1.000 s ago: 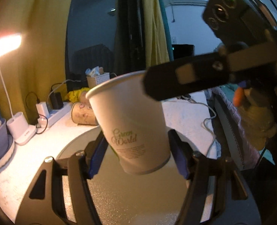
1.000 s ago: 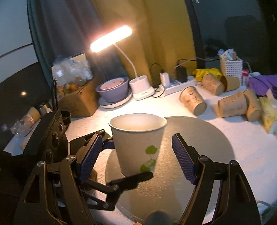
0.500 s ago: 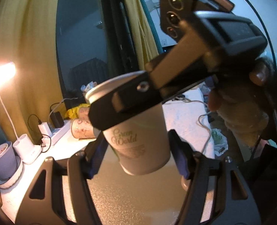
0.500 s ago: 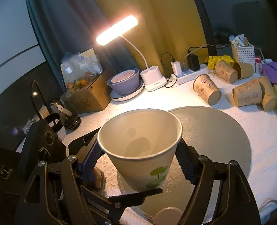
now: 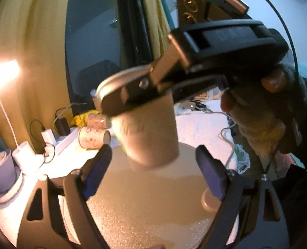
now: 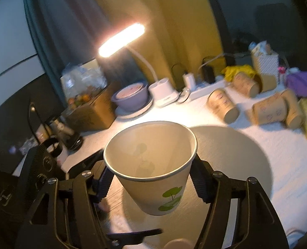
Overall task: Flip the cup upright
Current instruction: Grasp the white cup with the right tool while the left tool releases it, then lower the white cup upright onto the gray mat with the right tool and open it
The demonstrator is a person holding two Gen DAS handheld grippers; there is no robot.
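A white paper cup with a green leaf print [image 6: 153, 166] stands mouth up between the fingers of my right gripper [image 6: 151, 183], which is shut on its sides and holds it above the round grey mat [image 6: 236, 151]. In the left wrist view the same cup [image 5: 147, 132] hangs blurred above the mat [image 5: 149, 197], with the right gripper's black body across its rim. My left gripper [image 5: 153, 170] is open and empty, its blue pads [image 5: 97, 170] apart below the cup.
Several brown paper cups [image 6: 224, 105] lie on their sides on the white table at the back right. A lit desk lamp [image 6: 122, 39], a purple bowl [image 6: 132, 97], a power strip [image 6: 201, 91] and a cardboard box [image 6: 91, 110] stand behind.
My left gripper has let go of the cup and opened. My right gripper has closed on the cup and lifted it nearer its camera.
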